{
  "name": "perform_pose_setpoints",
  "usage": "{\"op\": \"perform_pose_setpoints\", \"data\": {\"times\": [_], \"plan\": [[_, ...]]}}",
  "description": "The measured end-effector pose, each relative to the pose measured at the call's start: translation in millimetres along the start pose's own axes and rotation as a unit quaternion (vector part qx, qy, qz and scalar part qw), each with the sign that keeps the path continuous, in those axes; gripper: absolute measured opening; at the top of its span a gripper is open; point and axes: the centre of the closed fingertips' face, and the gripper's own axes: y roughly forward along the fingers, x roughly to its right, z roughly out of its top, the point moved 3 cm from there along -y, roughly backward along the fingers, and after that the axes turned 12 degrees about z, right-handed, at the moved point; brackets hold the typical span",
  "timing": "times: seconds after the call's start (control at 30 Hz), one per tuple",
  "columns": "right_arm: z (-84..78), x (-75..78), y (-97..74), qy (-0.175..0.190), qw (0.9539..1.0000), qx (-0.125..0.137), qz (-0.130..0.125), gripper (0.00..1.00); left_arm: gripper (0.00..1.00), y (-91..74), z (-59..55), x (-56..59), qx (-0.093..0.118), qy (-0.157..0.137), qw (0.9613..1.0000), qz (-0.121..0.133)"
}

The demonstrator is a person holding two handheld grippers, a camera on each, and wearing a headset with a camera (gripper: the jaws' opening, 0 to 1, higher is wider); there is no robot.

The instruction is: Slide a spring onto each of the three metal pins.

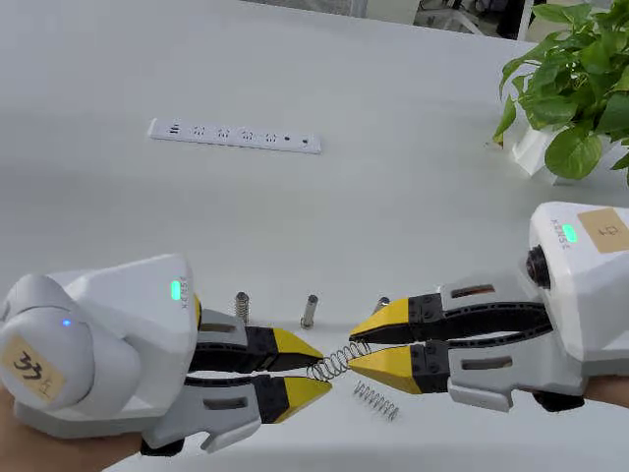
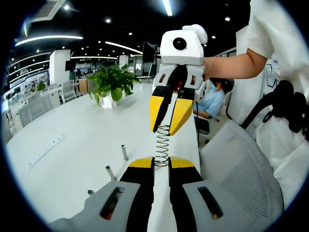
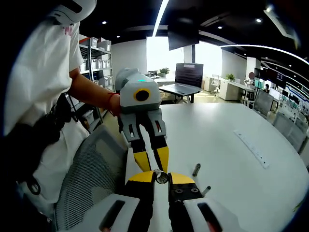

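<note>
A white workbench [image 1: 413, 197] is stretching away under both tools, with a power strip [image 1: 234, 136] lying far beyond them and a potted plant [image 1: 570, 88] sitting out past the right gripper. The left gripper [image 1: 316, 371] and the right gripper [image 1: 360, 345] are meeting tip to tip. Each one's jaws are pinching one end of the same spring [image 1: 336, 361], which is hanging in the air between them, clear of the table.

Just beyond the jaw tips the pins are standing upright. The left pin [image 1: 242, 305] is apparently already wearing a coil, the middle pin [image 1: 310, 311] is showing bare, and the third pin [image 1: 381, 303] is peeking out behind the right gripper's upper jaw. A second spring [image 1: 375, 400] is lying loose just under the right gripper.

By my reading, the spring is being passed or re-gripped between the tools before it is threaded. One gripper will be needing to release its end. The other will be needing to tip the coil upright, line its open end over a bare pin's top and lower it straight down.
</note>
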Motion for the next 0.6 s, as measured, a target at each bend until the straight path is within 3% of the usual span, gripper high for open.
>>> {"op": "perform_pose_setpoints", "data": {"times": [0.6], "plan": [[6.2,-3.2,1.3,-0.022,0.9994,-0.024,0.010,0.06,0.06,3.9,0.5,2.4,-0.003,0.005,0.9999,-0.009]]}}
